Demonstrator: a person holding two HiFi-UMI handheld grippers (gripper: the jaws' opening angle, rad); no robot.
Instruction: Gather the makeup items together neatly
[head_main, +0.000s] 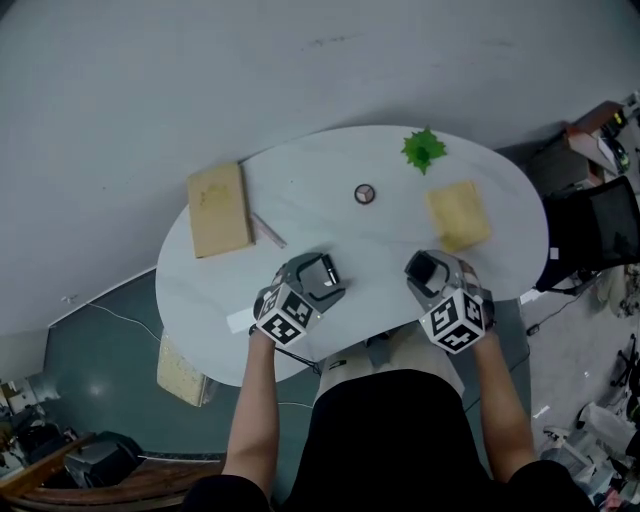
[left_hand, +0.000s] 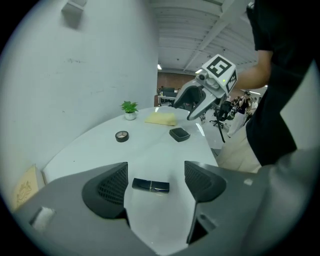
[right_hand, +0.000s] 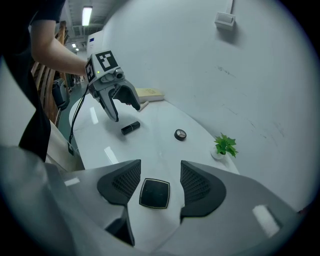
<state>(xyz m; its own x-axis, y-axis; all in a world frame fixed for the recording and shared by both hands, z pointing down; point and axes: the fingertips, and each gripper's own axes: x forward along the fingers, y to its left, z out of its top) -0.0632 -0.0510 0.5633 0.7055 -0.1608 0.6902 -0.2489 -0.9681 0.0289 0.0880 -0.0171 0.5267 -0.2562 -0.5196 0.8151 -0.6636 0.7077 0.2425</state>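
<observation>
A black lipstick tube (left_hand: 150, 186) lies crosswise on the white table (head_main: 330, 225) between the jaws of my left gripper (left_hand: 155, 176), with a gap on each side; that gripper is open. A square black compact (right_hand: 154, 193) lies flat between the jaws of my right gripper (right_hand: 160, 181), and the pads stand clear of it, so this gripper is open too. A small round compact (head_main: 365, 194) sits farther out, mid-table. In the head view, the left gripper (head_main: 325, 272) and the right gripper (head_main: 425, 268) hover side by side near the table's front edge.
A tan book (head_main: 219, 209) with a pink pencil (head_main: 268, 230) beside it lies at the left. A yellow cloth (head_main: 459, 214) and a small green plant (head_main: 424, 148) are at the right back. A grey wall runs behind the table.
</observation>
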